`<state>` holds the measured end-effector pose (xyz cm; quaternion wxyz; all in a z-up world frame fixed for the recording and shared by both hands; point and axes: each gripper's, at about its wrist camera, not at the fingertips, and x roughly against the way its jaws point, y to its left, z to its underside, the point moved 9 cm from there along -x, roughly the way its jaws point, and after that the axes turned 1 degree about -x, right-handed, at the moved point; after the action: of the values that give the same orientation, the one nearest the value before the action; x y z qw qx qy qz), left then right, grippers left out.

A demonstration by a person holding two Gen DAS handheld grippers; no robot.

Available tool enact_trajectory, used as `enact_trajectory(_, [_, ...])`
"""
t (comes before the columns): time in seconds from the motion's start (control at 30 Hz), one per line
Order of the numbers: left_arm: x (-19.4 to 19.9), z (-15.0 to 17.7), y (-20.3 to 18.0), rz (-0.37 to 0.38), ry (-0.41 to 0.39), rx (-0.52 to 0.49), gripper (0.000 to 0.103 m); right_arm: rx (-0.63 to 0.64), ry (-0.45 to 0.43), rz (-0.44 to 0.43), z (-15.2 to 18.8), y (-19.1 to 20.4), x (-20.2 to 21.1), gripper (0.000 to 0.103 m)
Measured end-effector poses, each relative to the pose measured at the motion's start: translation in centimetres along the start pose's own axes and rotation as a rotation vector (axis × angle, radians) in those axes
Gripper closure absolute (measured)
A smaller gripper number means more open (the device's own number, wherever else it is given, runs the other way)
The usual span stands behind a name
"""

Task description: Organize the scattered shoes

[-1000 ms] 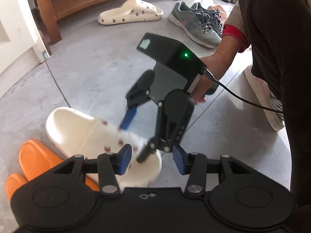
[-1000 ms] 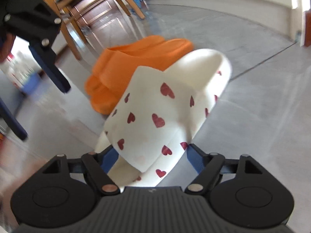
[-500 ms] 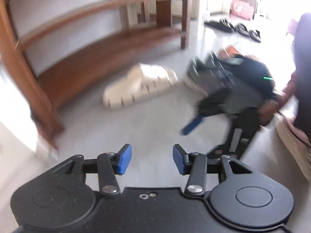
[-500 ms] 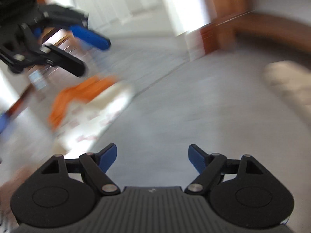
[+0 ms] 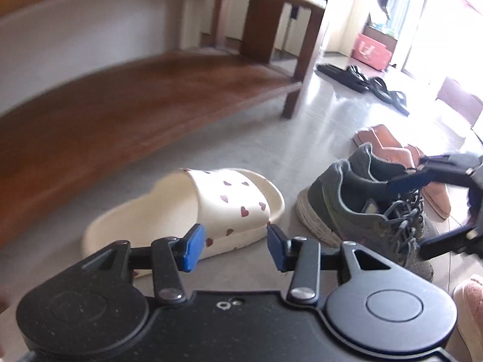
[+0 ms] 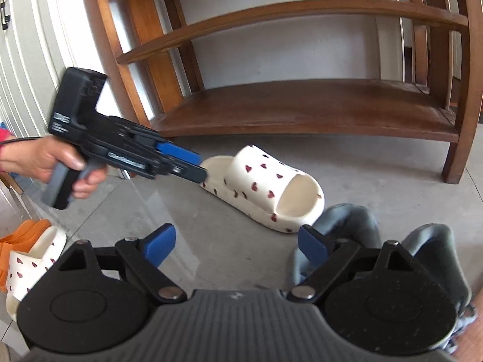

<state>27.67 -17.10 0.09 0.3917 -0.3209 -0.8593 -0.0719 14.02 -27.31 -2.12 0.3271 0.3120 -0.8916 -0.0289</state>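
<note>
A cream slipper with red hearts (image 5: 235, 199) lies on the floor before the wooden shoe rack (image 5: 120, 105). My left gripper (image 5: 233, 235) hovers just short of its strap, jaws open and closing slightly, pads not touching it. In the right wrist view the same slipper (image 6: 265, 187) lies ahead, with the left gripper (image 6: 200, 167) at its heel end. My right gripper (image 6: 235, 238) is open, its jaws opening wider with nothing between them, above the grey sneakers (image 6: 356, 229). The matching slipper (image 6: 33, 259) rests beside the orange slippers (image 6: 18, 235) at far left.
Grey sneakers (image 5: 356, 208) sit right of the heart slipper, brown slippers (image 5: 389, 144) behind them and black sandals (image 5: 362, 81) farther back near a pink box (image 5: 372, 49). The rack's shelves (image 6: 302, 111) hold nothing. A hand (image 6: 45, 157) grips the left tool.
The right gripper let go of the first heart slipper beside the orange pair. Both grippers swung away toward the rack, the second heart slipper and the sneakers.
</note>
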Motion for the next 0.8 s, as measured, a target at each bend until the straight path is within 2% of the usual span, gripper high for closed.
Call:
enact_trajectory(0.13, [-2.9, -0.2, 2.0, 0.049, -0.001, 0.079, 0.061, 0.040, 0.039, 0.028, -0.8, -0.1, 2.3, 0.013])
enact_trajectory(0.17, [-3.2, -0.2, 2.0, 0.079, -0.002, 0.090, 0.067, 0.061, 0.051, 0.034, -1.0, 0.4, 2.8, 0.013])
enact_trajectory(0.2, [-3.6, -0.3, 2.0, 0.109, -0.003, 0.100, 0.069, 0.064, 0.053, 0.037, -1.1, 0.5, 3.1, 0.013])
enact_trajectory(0.27, [-3.7, -0.4, 1.1, 0.177, 0.001, 0.063, 0.086, 0.071, 0.068, 0.045, -1.0, 1.4, 4.1, 0.013])
enact_trajectory(0.37, [-3.2, -0.3, -0.8, 0.270, 0.023, 0.012, 0.095, 0.048, 0.093, 0.058, -0.3, 2.3, 5.0, 0.013])
enact_trajectory(0.5, [-0.6, 0.4, -2.9, 0.338, 0.031, -0.050, 0.095, 0.053, 0.108, 0.095, 0.3, 3.2, 6.0, 0.013])
enact_trajectory(0.57, [2.3, 1.5, -4.1, 0.384, 0.039, -0.076, 0.095, 0.069, 0.108, 0.121, 0.3, 3.8, 6.9, 0.013])
enact_trajectory(0.7, [7.0, 4.0, -6.2, 0.426, 0.067, -0.160, 0.095, 0.081, 0.117, 0.147, 0.5, 4.4, 7.5, 0.013])
enact_trajectory(0.8, [11.6, 6.9, -8.3, 0.479, 0.114, -0.294, 0.095, 0.109, 0.143, 0.154, 1.1, 5.6, 7.8, 0.013])
